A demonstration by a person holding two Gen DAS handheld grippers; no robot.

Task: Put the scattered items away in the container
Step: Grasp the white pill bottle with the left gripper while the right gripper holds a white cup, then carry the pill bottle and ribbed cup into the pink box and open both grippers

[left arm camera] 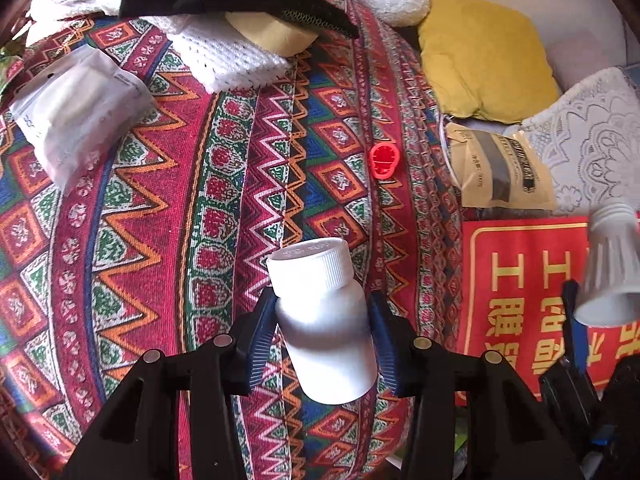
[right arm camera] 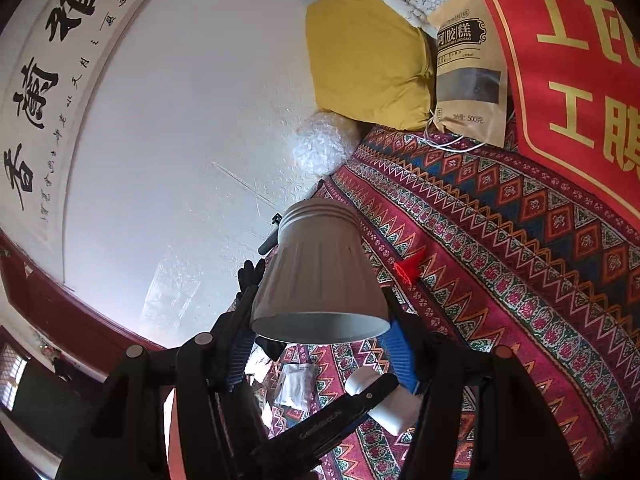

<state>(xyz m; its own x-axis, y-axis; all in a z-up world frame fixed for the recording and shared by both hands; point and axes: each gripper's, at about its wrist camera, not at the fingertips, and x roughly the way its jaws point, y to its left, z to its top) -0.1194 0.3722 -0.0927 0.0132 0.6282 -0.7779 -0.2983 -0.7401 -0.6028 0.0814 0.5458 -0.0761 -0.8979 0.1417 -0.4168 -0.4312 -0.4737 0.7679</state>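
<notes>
The white pill bottle point(left arm camera: 324, 320) lies between the left gripper point(left arm camera: 322, 334) pads, cap pointing away, jaws touching its sides. The right gripper point(right arm camera: 320, 344) clamps a white ribbed cup point(right arm camera: 320, 276).

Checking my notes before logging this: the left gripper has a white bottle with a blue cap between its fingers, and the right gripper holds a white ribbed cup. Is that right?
One detail is off. The left wrist view shows the white bottle between the left gripper fingers has a white ribbed cap, not blue; only the finger pads are blue. The right gripper does hold the white ribbed cup.
</notes>
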